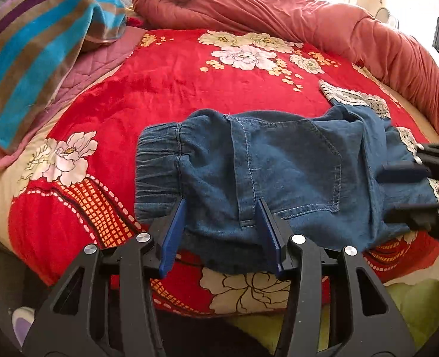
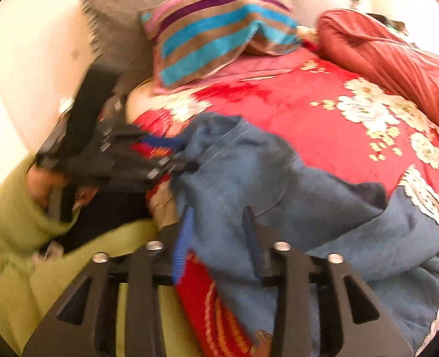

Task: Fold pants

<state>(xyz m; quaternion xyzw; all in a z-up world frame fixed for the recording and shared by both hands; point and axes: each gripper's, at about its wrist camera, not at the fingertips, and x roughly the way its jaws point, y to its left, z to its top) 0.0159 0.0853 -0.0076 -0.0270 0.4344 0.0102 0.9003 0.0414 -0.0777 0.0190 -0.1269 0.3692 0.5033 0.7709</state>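
Blue denim pants with lace-trimmed hems lie folded on the red floral velvet bedspread.

Left wrist view: the left gripper stands spread, its blue pads straddling the pants' near edge at 6 o'clock; the right gripper at 3 o'clock is blurred and cut off. Right wrist view: everything smears; the right gripper is spread over denim, and the left gripper at 9 o'clock is hard to read.

Folded denim pants on red floral blanket; left claw spread over near edge, not pinching.
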